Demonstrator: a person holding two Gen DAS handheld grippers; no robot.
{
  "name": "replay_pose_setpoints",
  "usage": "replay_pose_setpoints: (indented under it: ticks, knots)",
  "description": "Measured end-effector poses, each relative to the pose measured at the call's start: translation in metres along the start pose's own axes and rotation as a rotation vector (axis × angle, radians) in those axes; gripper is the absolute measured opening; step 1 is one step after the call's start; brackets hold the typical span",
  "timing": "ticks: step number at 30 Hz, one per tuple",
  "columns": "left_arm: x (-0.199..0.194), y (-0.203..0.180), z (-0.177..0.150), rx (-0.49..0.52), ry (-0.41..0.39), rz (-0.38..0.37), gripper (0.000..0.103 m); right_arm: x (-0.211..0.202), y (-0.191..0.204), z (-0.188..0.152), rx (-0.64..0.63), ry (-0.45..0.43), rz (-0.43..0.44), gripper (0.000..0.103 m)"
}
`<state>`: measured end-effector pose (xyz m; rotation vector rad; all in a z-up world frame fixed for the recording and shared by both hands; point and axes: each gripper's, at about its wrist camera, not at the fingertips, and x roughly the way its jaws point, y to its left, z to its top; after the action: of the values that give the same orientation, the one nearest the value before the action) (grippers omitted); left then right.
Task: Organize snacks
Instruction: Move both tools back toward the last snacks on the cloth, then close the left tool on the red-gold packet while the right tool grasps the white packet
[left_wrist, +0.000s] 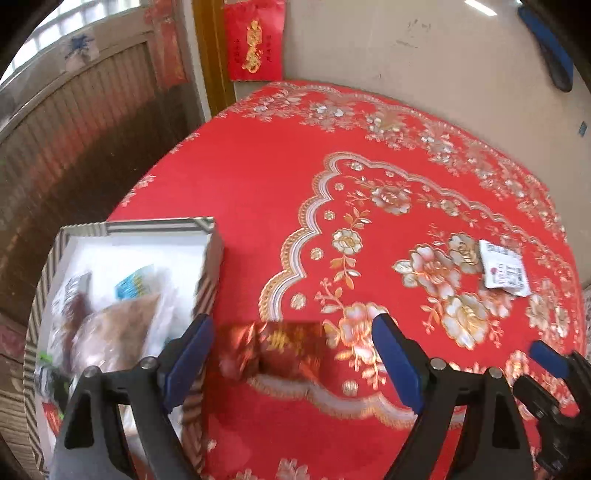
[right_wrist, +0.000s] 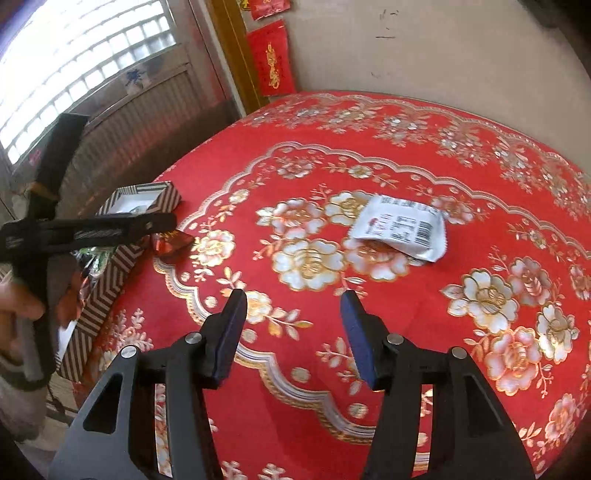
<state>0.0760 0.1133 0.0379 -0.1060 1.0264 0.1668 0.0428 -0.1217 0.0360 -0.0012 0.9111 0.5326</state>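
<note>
Plainly both grippers, left gripper (left_wrist: 291, 354) and right gripper (right_wrist: 293, 332), gaped empty; the red snack (left_wrist: 273, 350) beside the box (left_wrist: 210, 236) risked sliding off when pinched.

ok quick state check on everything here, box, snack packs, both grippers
box: open, no lid on it, several packets inside
red snack pack: loose on the tablecloth, between the left gripper's fingers, not pinched
white snack pack: flat on the cloth, barcode side up, outside the box
left gripper: open wide
right gripper: open, nothing between its fingers
</note>
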Motion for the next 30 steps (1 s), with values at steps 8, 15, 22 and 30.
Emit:
replay_pose_setpoints:
  ticks: [8,15,22,30]
  knots:
    - [0.015,-0.030,-0.018,-0.003,0.102,-0.147,0.089,-0.006,-0.028,-0.002,0.032,-0.009,-0.011,0.053]
    - [-0.027,-0.051,-0.022,0.115,0.024,-0.244,0.089,-0.010,-0.048,0.007,0.086,-0.025,-0.047,0.053]
    - [-0.008,-0.056,-0.012,0.109,0.077,-0.250,0.089,-0.001,-0.060,0.023,0.104,-0.027,-0.064,0.064]
    - [0.006,-0.085,-0.016,0.238,0.125,-0.261,0.089,0.012,-0.076,0.051,0.103,-0.018,-0.100,0.065]
